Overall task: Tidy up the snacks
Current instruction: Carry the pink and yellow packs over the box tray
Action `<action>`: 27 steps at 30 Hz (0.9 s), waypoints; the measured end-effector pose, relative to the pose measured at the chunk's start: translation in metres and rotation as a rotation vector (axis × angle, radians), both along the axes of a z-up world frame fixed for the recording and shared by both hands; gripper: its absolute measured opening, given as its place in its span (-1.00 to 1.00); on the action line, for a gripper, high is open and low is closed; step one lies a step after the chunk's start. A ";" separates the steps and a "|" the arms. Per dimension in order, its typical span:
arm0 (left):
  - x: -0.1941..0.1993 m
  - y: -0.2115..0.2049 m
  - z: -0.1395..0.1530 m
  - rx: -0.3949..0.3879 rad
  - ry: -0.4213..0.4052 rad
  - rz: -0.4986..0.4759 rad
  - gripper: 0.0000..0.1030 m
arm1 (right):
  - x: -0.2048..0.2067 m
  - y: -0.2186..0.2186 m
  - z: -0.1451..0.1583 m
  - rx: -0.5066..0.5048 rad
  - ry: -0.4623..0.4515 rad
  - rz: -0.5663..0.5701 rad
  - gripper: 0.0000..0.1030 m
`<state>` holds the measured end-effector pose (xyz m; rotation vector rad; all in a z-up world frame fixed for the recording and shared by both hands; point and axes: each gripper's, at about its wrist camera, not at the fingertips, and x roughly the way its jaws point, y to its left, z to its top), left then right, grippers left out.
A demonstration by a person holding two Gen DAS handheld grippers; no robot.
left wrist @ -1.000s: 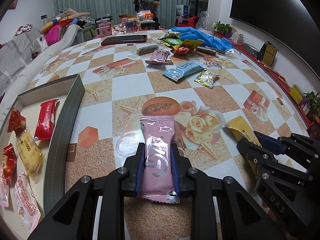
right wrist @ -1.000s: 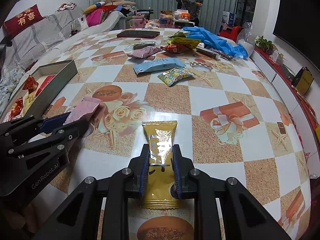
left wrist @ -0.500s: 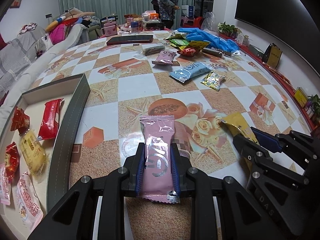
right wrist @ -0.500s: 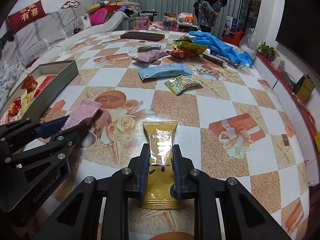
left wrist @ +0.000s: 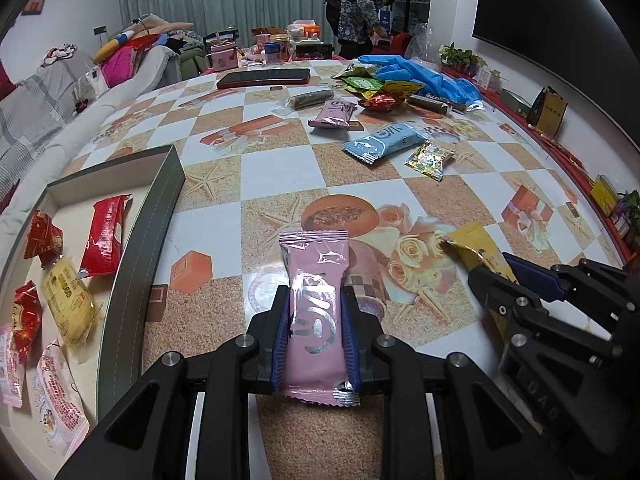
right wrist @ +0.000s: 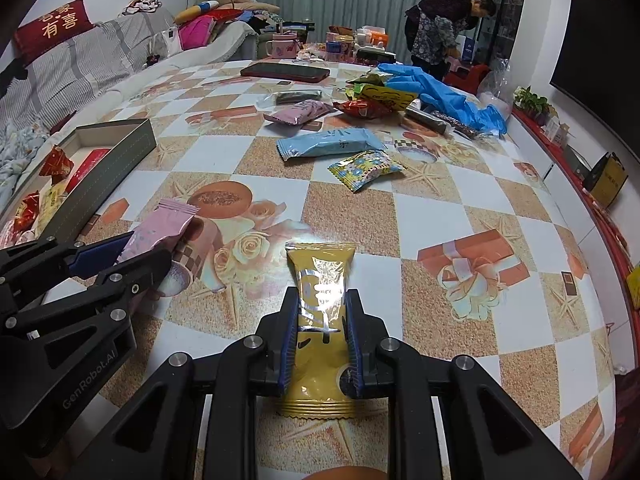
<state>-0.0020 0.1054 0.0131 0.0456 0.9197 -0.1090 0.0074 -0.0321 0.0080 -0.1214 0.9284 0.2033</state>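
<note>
My left gripper (left wrist: 316, 312) is shut on a pink snack packet (left wrist: 318, 300) and holds it above the patterned table. My right gripper (right wrist: 322, 312) is shut on a yellow snack packet (right wrist: 322, 284), also above the table. Each gripper shows in the other's view: the right one (left wrist: 492, 270) with its yellow packet (left wrist: 476, 246), the left one (right wrist: 132, 252) with its pink packet (right wrist: 160, 226). A grey open box (left wrist: 156, 216) lies to the left and holds several snacks, among them a red packet (left wrist: 104, 232).
Further back on the table lie a blue packet (left wrist: 384, 142), a small patterned packet (left wrist: 430, 158), another pink packet (left wrist: 332, 114), a snack pile with blue gloves (left wrist: 420, 76) and a dark phone (left wrist: 264, 77). A person (left wrist: 364, 12) stands beyond the table. A sofa (right wrist: 80, 76) runs along the left.
Both grippers have pulled back a little and lifted, each still holding its packet. The person at the back has moved to the right.
</note>
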 end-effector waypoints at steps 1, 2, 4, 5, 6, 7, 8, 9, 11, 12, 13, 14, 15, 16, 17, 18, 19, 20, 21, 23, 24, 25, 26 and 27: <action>-0.002 0.001 0.001 -0.009 0.011 -0.001 -0.50 | 0.002 -0.005 0.002 0.041 0.033 -0.008 -0.55; -0.007 0.004 0.002 -0.036 0.017 -0.004 -0.50 | 0.000 -0.009 0.005 0.076 0.049 -0.015 -0.55; -0.021 0.011 0.008 -0.081 0.002 0.008 -0.50 | -0.011 -0.015 0.014 0.120 0.034 -0.019 -0.55; -0.029 0.014 0.013 -0.101 -0.013 0.014 -0.50 | -0.016 -0.015 0.018 0.137 0.026 -0.015 -0.55; -0.036 0.016 0.017 -0.108 -0.025 0.018 -0.50 | -0.021 -0.014 0.022 0.153 0.020 -0.006 -0.55; -0.042 0.017 0.022 -0.115 -0.037 0.024 -0.50 | -0.026 -0.012 0.025 0.161 0.015 0.003 -0.55; -0.049 0.020 0.027 -0.131 -0.046 0.027 -0.50 | -0.030 -0.009 0.028 0.167 0.011 0.010 -0.55; -0.053 0.022 0.031 -0.143 -0.049 0.030 -0.50 | -0.034 -0.006 0.031 0.175 0.008 0.017 -0.55; -0.062 0.028 0.041 -0.159 -0.055 0.043 -0.50 | -0.040 0.000 0.037 0.187 0.000 0.029 -0.55; -0.065 0.033 0.046 -0.167 -0.053 0.055 -0.50 | -0.043 0.004 0.040 0.193 -0.006 0.036 -0.55; -0.067 0.038 0.050 -0.170 -0.048 0.074 -0.50 | -0.045 0.008 0.043 0.197 -0.009 0.045 -0.55; -0.070 0.044 0.052 -0.166 -0.040 0.100 -0.50 | -0.048 0.013 0.046 0.201 -0.011 0.056 -0.55; -0.072 0.051 0.055 -0.161 -0.035 0.123 -0.50 | -0.051 0.018 0.048 0.203 -0.012 0.067 -0.55; -0.075 0.057 0.057 -0.149 -0.034 0.143 -0.50 | -0.054 0.024 0.050 0.205 -0.012 0.082 -0.55; -0.078 0.062 0.058 -0.129 -0.036 0.160 -0.50 | -0.057 0.032 0.053 0.204 -0.015 0.100 -0.55; -0.081 0.068 0.060 -0.098 -0.041 0.182 -0.50 | -0.059 0.038 0.054 0.202 -0.018 0.115 -0.55; -0.084 0.075 0.061 -0.082 -0.043 0.198 -0.50 | -0.061 0.047 0.056 0.200 -0.019 0.133 -0.55; -0.086 0.082 0.062 -0.080 -0.040 0.213 -0.50 | -0.063 0.055 0.058 0.201 -0.018 0.153 -0.55; -0.088 0.092 0.063 -0.084 -0.036 0.232 -0.50 | -0.065 0.063 0.060 0.202 -0.018 0.171 -0.55; -0.092 0.107 0.067 -0.101 -0.036 0.256 -0.50 | -0.067 0.080 0.065 0.202 -0.024 0.207 -0.55; -0.094 0.113 0.068 -0.102 -0.037 0.266 -0.50 | -0.068 0.089 0.067 0.205 -0.024 0.223 -0.55; -0.095 0.117 0.070 -0.093 -0.038 0.274 -0.50 | -0.068 0.097 0.069 0.208 -0.025 0.239 -0.55; -0.096 0.123 0.072 -0.083 -0.040 0.283 -0.50 | -0.068 0.106 0.071 0.210 -0.026 0.253 -0.55; -0.097 0.129 0.073 -0.081 -0.041 0.291 -0.50 | -0.068 0.114 0.072 0.212 -0.027 0.266 -0.55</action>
